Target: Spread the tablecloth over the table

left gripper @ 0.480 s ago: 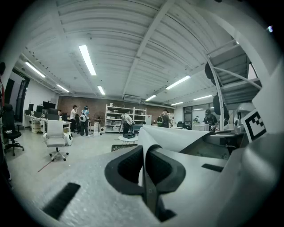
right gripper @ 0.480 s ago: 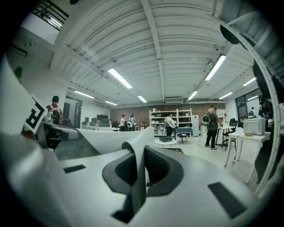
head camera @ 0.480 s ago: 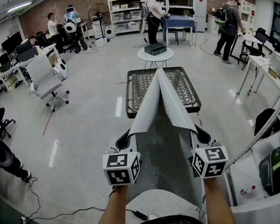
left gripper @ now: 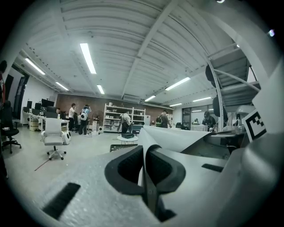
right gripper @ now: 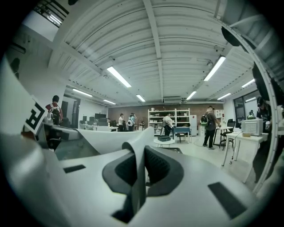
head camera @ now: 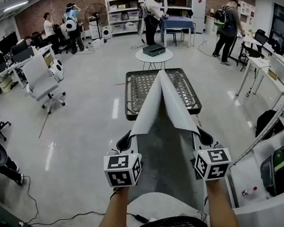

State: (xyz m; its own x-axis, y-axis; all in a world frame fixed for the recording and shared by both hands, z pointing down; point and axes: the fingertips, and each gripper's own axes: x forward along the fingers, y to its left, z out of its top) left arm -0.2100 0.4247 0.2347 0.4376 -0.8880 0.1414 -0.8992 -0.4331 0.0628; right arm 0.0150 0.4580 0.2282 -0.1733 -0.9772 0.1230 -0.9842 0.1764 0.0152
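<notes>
Inside left tongs (left gripper: 143, 165) and right tongs (right gripper: 139, 170) — pinched tablecloth (head camera: 161, 102)

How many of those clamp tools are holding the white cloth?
2. The left gripper grips the tablecloth by its left edge, the right gripper by its right edge; both shut. No others in view.

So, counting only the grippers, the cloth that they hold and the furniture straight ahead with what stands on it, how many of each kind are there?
grippers: 2 (left gripper, right gripper, each shut on the cloth)
tablecloth: 1
mesh-top table: 1
round white table: 1
black box on the round table: 1
total: 6
</notes>
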